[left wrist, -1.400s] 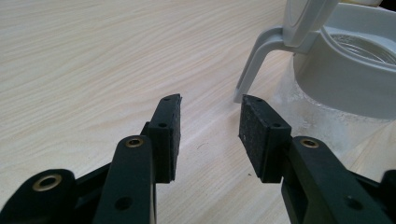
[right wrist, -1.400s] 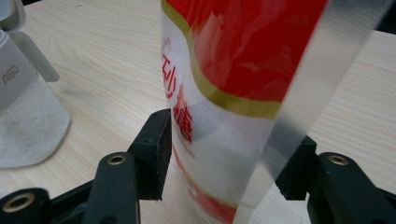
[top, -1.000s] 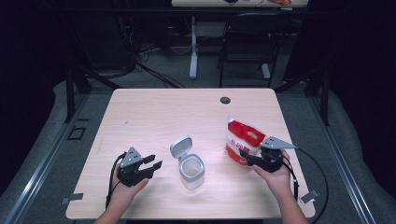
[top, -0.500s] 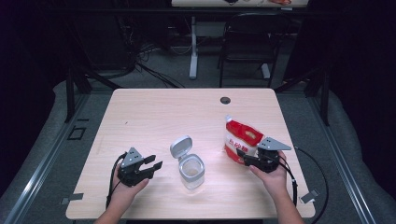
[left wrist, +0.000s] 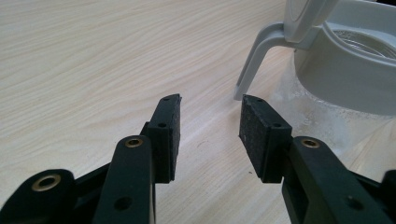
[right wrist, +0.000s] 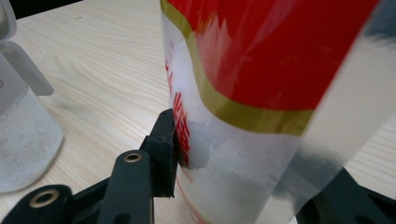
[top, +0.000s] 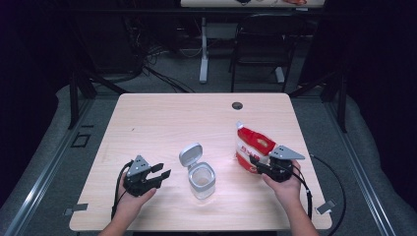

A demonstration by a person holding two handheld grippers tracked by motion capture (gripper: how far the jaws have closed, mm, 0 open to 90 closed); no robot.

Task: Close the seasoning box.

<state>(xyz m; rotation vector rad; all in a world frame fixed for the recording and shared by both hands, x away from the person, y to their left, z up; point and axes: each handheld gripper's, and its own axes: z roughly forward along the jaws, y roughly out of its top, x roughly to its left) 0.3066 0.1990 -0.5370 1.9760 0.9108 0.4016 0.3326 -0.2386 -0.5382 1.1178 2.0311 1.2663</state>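
A red and white plastic bag (top: 253, 146) stands at the table's right side. My right gripper (top: 255, 165) has the bag's lower part between its jaws, which have just been closing on it. In the right gripper view one pad (right wrist: 166, 140) presses against the bag (right wrist: 261, 93); the other jaw is hidden behind it. A clear container (top: 202, 180) with a grey flip lid (top: 190, 155) raised stands at the middle front. My left gripper (top: 162, 174) rests to its left, open and holding nothing. Its own view shows the gripper (left wrist: 210, 126) pointing at the container (left wrist: 345, 79) just ahead.
The wooden table (top: 172, 123) has a black cable hole (top: 237, 105) near its far edge. A dark chair (top: 265, 44) and a desk leg (top: 203, 49) stand beyond the table. Cables trail from both grippers off the front edge.
The right gripper's jaws have narrowed around the bag's lower part, and the bag has shifted slightly. The left hand and the container have stayed put.
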